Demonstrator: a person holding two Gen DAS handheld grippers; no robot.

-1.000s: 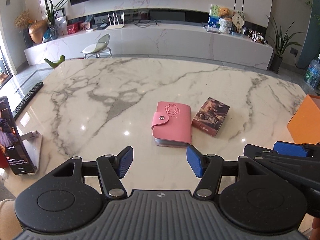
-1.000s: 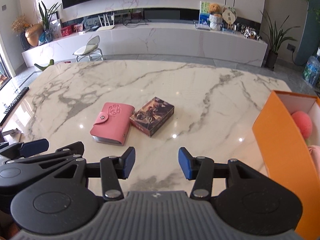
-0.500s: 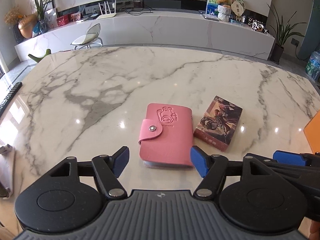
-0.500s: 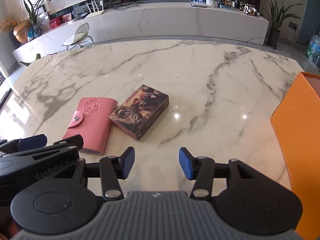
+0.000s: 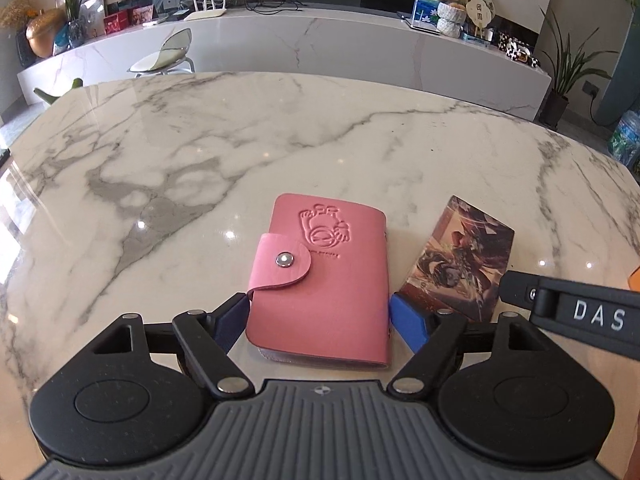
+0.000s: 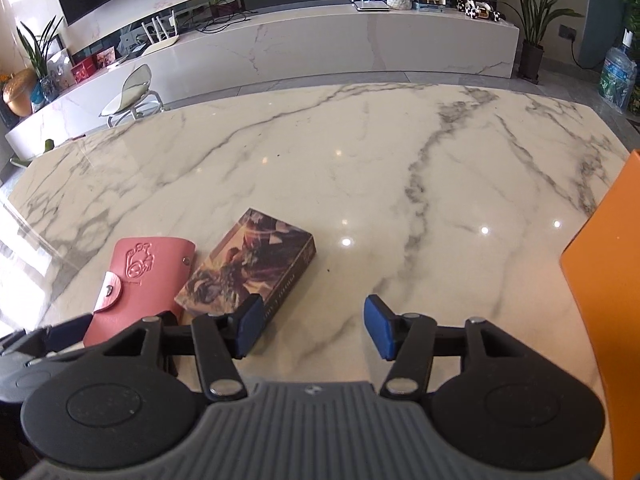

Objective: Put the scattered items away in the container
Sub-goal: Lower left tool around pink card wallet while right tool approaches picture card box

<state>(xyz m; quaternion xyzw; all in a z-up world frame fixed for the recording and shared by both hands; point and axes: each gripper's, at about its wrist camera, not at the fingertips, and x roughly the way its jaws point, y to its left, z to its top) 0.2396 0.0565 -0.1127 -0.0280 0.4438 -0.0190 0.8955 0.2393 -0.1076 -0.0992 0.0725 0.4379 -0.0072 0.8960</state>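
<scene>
The pink card wallet lies flat on the marble desk, snap flap shut, with the illustrated card box just beside it on its right; we cannot tell whether the two touch. The orange container stands well apart, at the right edge of the right wrist view.

Risks, as we judge them. The wallet is soft and low, so pads that close too high may slide over its cover and pinch only the flap. The box sits so near that the left tool's right finger could nudge it or wedge between the two items. The right tool is offset: its left finger overlaps the box's near corner while the rest of the gap faces bare marble, so closing from here would likely push the box aside, not grip it. The two tools also crowd each other, and their frames may collide.

The left hand-held gripper has just been opening and now stands wide, its blue fingers flanking the wallet's near end; the pads appear close to the wallet's edges without pressing, and it holds nothing. The right hand-held gripper has likewise just been opening, is moderately parted, and holds nothing.
</scene>
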